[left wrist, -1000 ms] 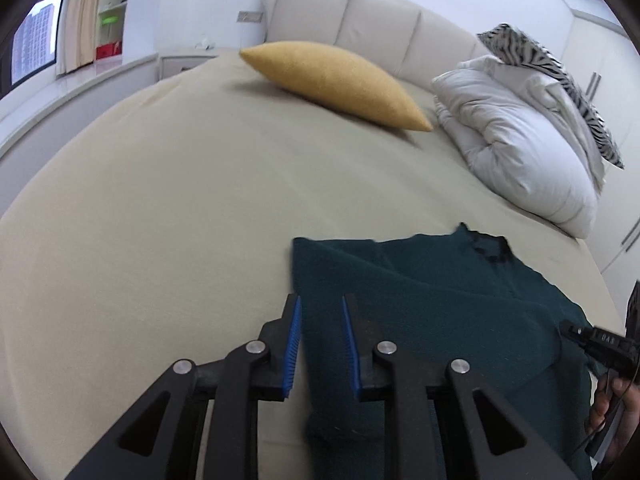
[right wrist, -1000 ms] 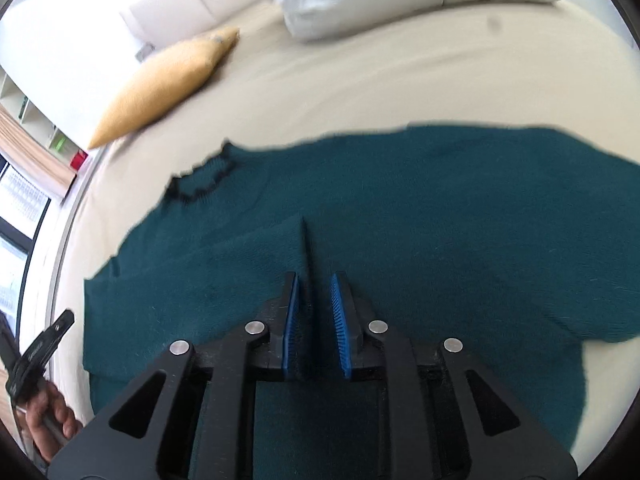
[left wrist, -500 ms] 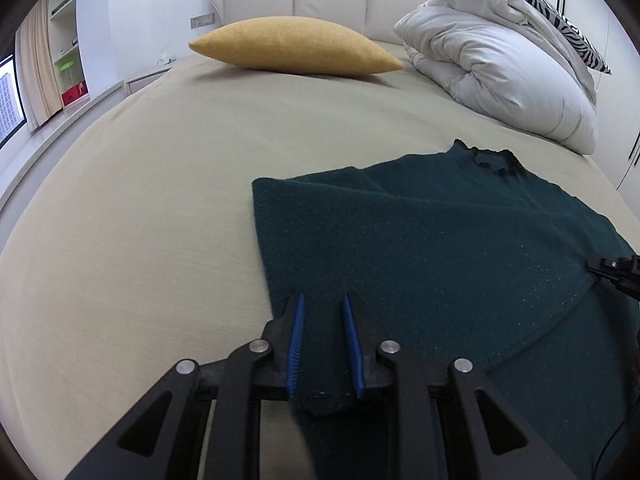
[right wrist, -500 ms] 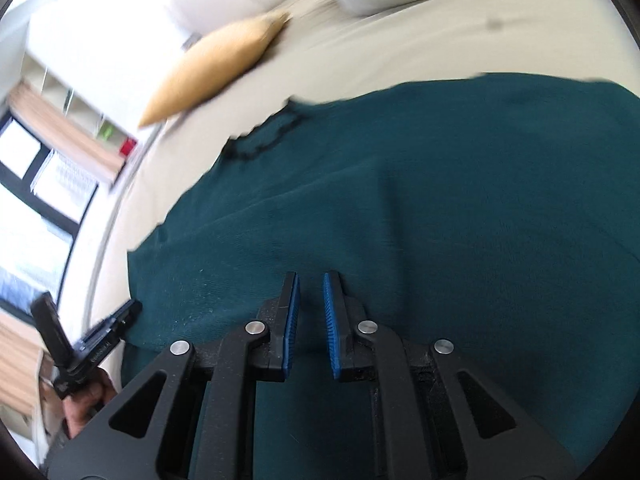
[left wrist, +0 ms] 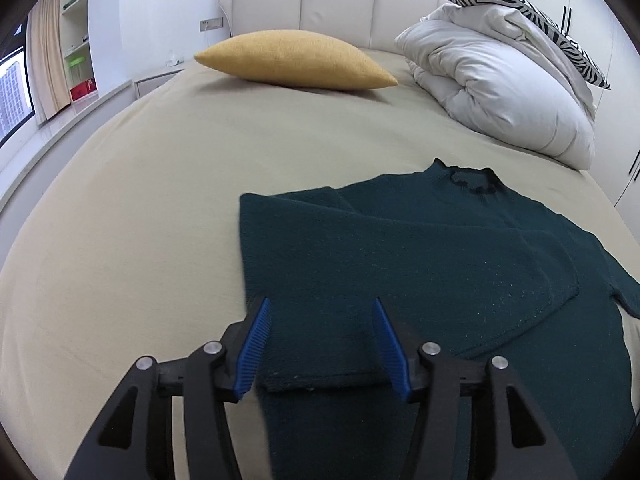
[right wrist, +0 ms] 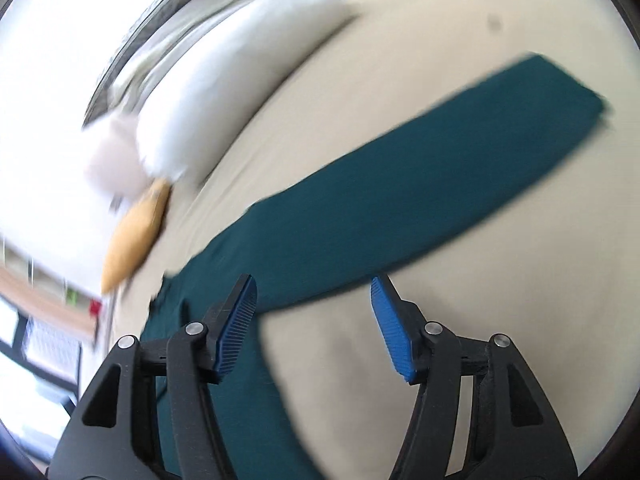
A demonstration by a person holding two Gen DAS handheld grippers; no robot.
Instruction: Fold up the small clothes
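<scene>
Both claws off the sweater
My left claw (left wrist: 320,344) and right claw (right wrist: 314,326) have just sprung apart, empty, above the green sweater (left wrist: 420,256) on the bed (left wrist: 140,200).

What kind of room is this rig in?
Almost certainly a home bedroom: a bed with a padded headboard, a bundled white duvet, a yellow pillow, and a green sweater laid out.

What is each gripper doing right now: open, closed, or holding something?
Left gripper: open, jaws just opened, over the green sweater, gripping nothing.
Right gripper: open, jaws just opened, holding nothing.
</scene>
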